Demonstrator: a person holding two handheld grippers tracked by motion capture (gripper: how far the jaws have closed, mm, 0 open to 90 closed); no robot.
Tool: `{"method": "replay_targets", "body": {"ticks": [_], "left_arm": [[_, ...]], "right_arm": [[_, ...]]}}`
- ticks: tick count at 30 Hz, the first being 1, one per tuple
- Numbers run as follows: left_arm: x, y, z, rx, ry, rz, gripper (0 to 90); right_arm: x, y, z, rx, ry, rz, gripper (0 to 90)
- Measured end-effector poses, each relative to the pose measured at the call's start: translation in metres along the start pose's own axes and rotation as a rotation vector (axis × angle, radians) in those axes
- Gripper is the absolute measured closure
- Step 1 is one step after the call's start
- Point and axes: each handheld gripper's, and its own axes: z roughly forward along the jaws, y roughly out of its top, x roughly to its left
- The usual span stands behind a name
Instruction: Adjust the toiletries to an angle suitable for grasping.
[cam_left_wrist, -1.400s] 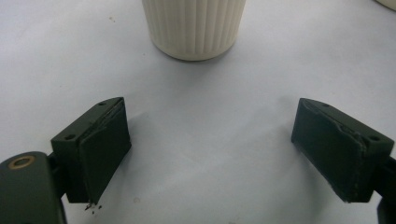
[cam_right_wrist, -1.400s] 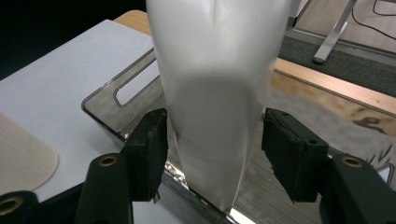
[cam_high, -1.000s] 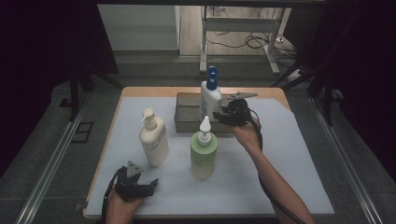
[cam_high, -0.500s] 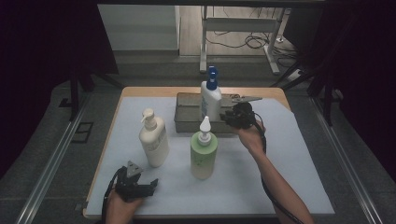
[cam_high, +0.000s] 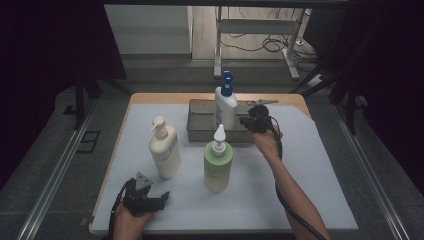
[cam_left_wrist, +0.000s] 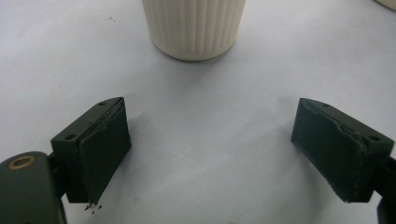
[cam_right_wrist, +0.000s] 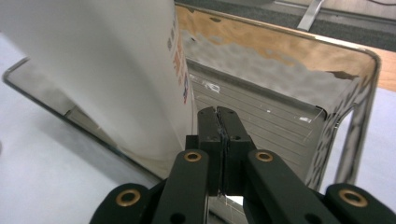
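The right gripper (cam_high: 250, 121), at centre right of the high view, reaches over the near right edge of the metal tray (cam_high: 200, 131) with its jaws pressed flat together on nothing; they have just been closing, and in the right gripper view the pads meet beside, not around, the white bottle (cam_right_wrist: 116, 70). That white bottle with the blue pump (cam_high: 226, 102) stands inside the tray at upper centre of the high view, apparently set there so that the tray walls contain it. Its long axis runs vertically, base on the tray floor and pump upward; which way the nozzle faces cannot be told. The left gripper (cam_high: 145, 197), at lower left, rests low on the white mat (cam_high: 310, 170) with jaws spread wide and empty, seemingly idle. Ahead of it stands the cream pump bottle (cam_left_wrist: 193, 25), upright, and the green pump bottle (cam_high: 218, 165) stands near the middle of the mat, both well apart from the tray.
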Motion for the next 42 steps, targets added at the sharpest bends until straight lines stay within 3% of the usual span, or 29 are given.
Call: {"method": "replay_targets", "body": {"ticks": [8,14,16,21,42], "left_arm": [[0.0,0.0,0.0,0.0,0.0,0.0,11.0],[0.0,0.0,0.0,0.0,-0.001,0.0,11.0],[0.0,0.0,0.0,0.0,-0.001,0.0,11.0],[0.0,0.0,0.0,0.001,0.0,0.0,11.0],[0.0,0.0,0.0,0.002,-0.002,0.0,11.0]], "right_arm": [[0.001,0.007,0.015,0.034,-0.001,0.012,88.0],[0.002,0.012,0.023,0.047,0.026,0.007,87.8],[-0.001,0.012,0.025,0.053,0.046,0.032,88.1],[0.0,0.011,0.027,0.062,0.052,0.036,88.3],[0.024,0.015,0.044,0.093,0.079,-0.02,86.0]]}}
